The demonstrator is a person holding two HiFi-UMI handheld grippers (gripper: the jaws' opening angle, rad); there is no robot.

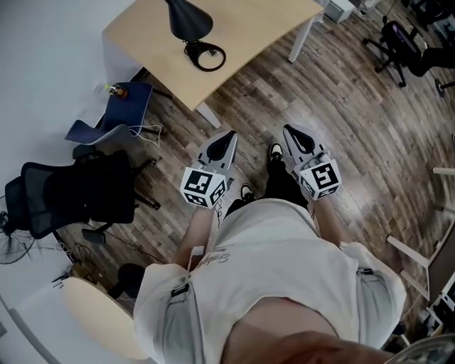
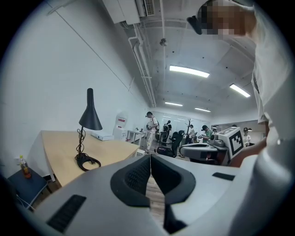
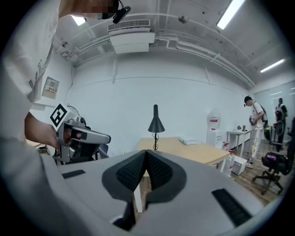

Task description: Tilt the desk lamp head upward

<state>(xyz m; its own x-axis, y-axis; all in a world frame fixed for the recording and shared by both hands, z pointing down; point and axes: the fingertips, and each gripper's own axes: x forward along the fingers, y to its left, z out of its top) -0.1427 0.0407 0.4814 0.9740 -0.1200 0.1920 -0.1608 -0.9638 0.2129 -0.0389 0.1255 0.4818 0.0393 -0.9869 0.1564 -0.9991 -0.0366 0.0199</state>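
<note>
Both tools are held low in front of the person, over the wood floor (image 1: 355,121), side by side and pointing toward the surface (image 1: 242,28). Left tool (image 1: 226,142): jaws closed together, nothing between them, pads meeting at the tip in the left gripper view (image 2: 150,159). Right tool (image 1: 293,136): also closed and empty, with the same shut seam in the right gripper view (image 3: 146,154). Each tool shows in the other's camera: the right one (image 2: 207,150) and the left one (image 3: 83,136).

The desk lamp (image 1: 188,21) stands on the light wood surface, well apart from both tools. It is black with a cone shade facing down (image 2: 90,120), a thin upright stem with cord wrapped around it, and a ring base (image 1: 206,55) lying flat near the surface's edge. The right gripper view shows it upright on the surface's far side (image 3: 156,123).

A blue chair (image 1: 128,106) sits by the surface's corner, with a black office chair (image 1: 78,192) nearer the person. People (image 2: 151,124) stand in the room's background.
</note>
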